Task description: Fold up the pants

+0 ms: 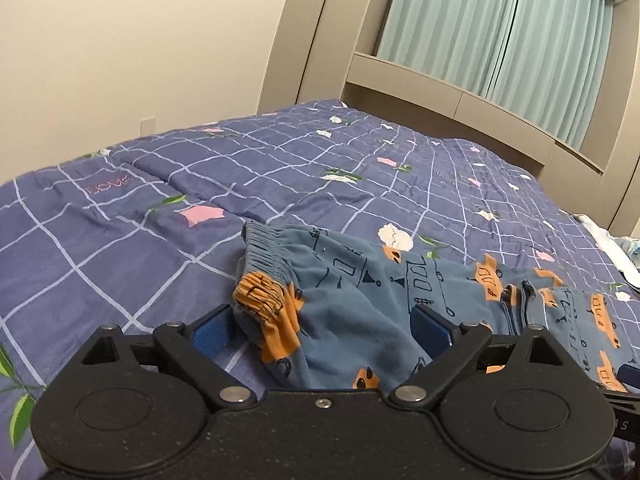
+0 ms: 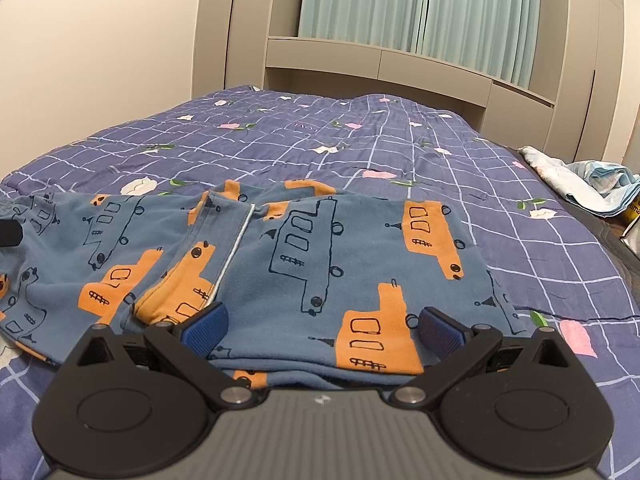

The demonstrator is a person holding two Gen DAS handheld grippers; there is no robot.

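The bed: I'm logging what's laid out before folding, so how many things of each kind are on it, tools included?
Pants: 1
Pale bundled cloth at the bed's right edge: 1
Quilt covering the bed: 1
Tools, left tool and right tool, both open over the pants: 2
Total: 5

1. Left wrist view: from just behind the left gripper (image 1: 322, 326), angled down across the bed (image 1: 120, 248) toward the headboard shelf (image 1: 460, 100) and curtain (image 1: 500, 28); the pants (image 1: 360, 300) lie close below.
2. Right wrist view: same low, near stance behind the right gripper (image 2: 322, 326), facing the headboard squarely.
3. Shared: pants, bed, shelf, curtain.
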